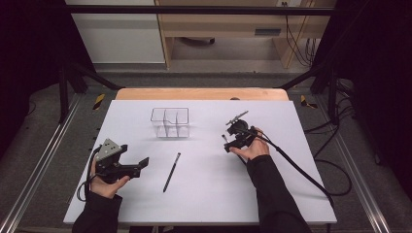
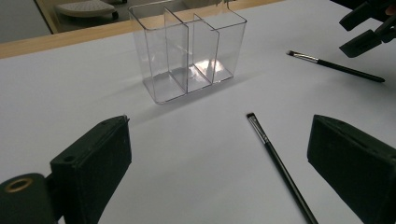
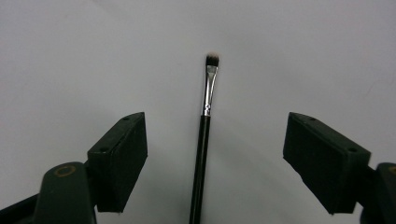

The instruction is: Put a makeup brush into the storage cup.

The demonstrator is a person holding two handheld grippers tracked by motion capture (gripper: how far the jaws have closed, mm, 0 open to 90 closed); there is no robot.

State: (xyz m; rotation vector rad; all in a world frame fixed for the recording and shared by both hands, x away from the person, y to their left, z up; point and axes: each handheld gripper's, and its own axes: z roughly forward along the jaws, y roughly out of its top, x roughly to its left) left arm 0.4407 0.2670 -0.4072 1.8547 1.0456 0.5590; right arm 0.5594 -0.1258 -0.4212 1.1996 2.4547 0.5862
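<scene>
On the right side of the worktop [image 1: 291, 194], seen from above, your right tool [image 1: 228, 141] points down over a small brush [image 1: 224, 138] that is mostly hidden beneath it. Your left tool [image 1: 141, 164] rests near the left edge, its jaws apart and empty. Between your hands lies a second brush [image 1: 172, 171], and the clear divided box [image 1: 169, 122] stands upright at the far middle. There is bare sheet all around the box, so you have room to swing in from either side; only the right edge, where your cable trails, looks tight.

In the left gripper view, the wide-open jaws frame the box [image 2: 189, 51], with the second brush [image 2: 280, 165] lying near and the right-hand brush [image 2: 336, 66] farther off below your other tool [image 2: 366, 32].

In the right gripper view, the brush [image 3: 204, 135] lies flat between jaws that stand apart and clear of it. I judge you should centre on the black handle, come down until the pads reach the sheet, then close squarely so the thin handle doesn't roll away.
</scene>
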